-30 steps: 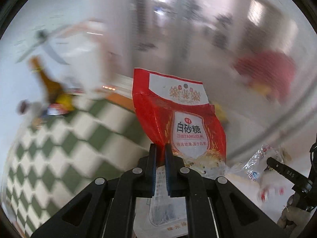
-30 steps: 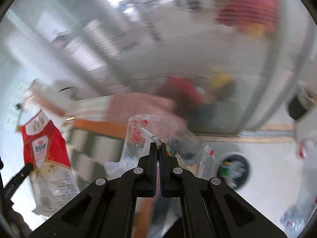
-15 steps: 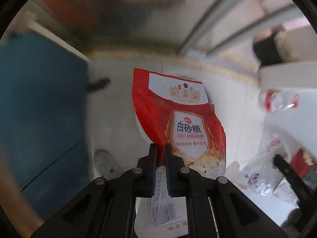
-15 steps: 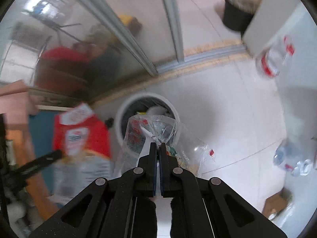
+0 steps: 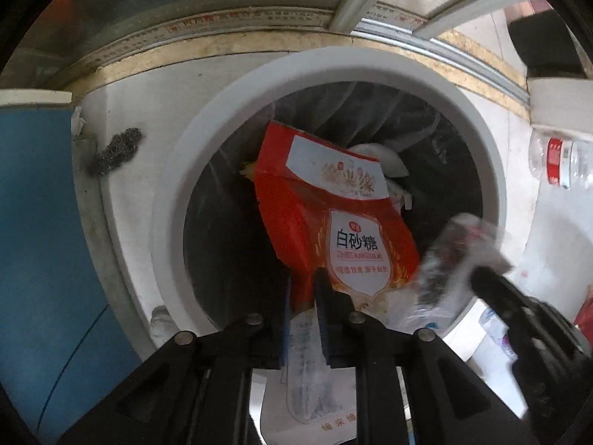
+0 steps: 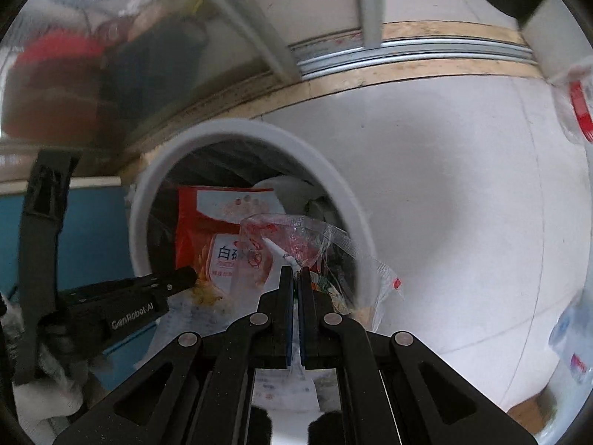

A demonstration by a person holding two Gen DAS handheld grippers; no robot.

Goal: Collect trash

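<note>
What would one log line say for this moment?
left gripper: opening, red sugar bag between fingers | right gripper: shut on clear plastic bag | both over white bin

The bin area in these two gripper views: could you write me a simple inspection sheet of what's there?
Surface: pale tiled floor, grimy at the door track.
Job's things: red sugar bag hanging over the white-rimmed bin; clear plastic wrapper over the same bin.
Clutter: plastic bottle and dark scrubber on the floor.
Grippers: left gripper is opening, the bag between its fingers; right gripper is pinched shut on the wrapper.
Cables: nothing seen.
Surroundings: sliding door track, blue panel.
</note>
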